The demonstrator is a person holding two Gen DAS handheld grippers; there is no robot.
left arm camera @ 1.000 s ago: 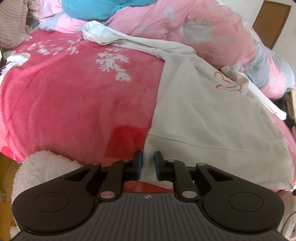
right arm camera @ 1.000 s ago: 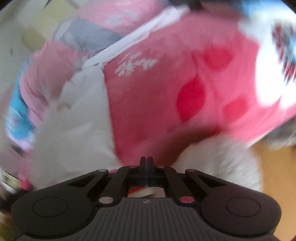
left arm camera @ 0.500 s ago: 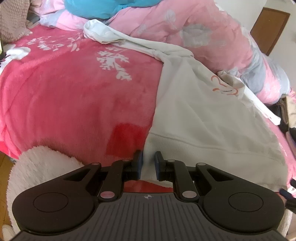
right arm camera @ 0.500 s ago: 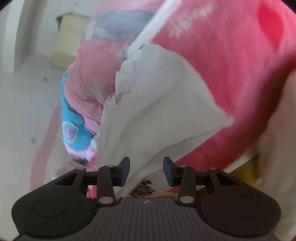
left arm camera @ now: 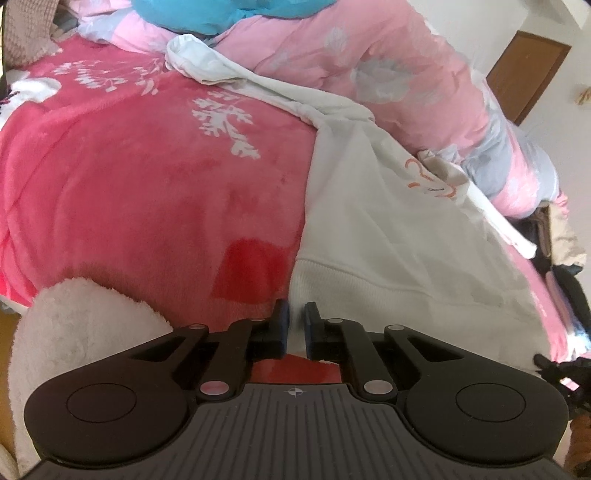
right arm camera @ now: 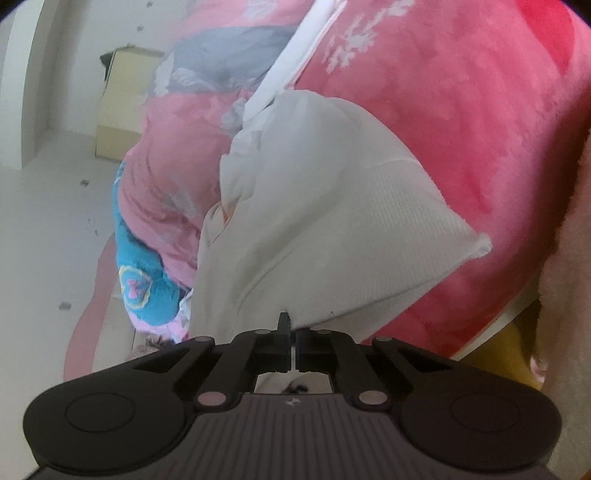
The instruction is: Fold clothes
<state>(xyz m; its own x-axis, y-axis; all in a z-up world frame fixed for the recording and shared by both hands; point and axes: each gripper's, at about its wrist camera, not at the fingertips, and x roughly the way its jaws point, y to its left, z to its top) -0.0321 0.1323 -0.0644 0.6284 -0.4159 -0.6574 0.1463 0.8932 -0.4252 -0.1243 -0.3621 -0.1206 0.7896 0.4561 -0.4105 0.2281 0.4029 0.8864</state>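
A white sweatshirt (left arm camera: 388, 229) with an orange print lies spread on a pink fleece blanket (left arm camera: 147, 184), one sleeve stretched up to the far left. My left gripper (left arm camera: 295, 325) is at the near left corner of the ribbed hem; its jaws are closing with the hem cloth pinched between the pads. In the right wrist view, the same sweatshirt (right arm camera: 325, 206) runs away from my right gripper (right arm camera: 291, 332), which is shut on the hem edge at the other side. The hem's far corner juts out over the blanket (right arm camera: 480, 110).
A bunched pink floral quilt (left arm camera: 369, 55) and a blue garment (left arm camera: 207, 11) lie along the bed's far side. White fluffy fabric (left arm camera: 85, 332) sits at the near left bed edge. A brown door (left arm camera: 524, 74) and a pale cabinet (right arm camera: 122, 107) stand beyond the bed.
My right gripper swung over to the sweatshirt's hem, opened around it, then shut on it. The left gripper stayed at its hem corner and its jaws narrowed slightly.
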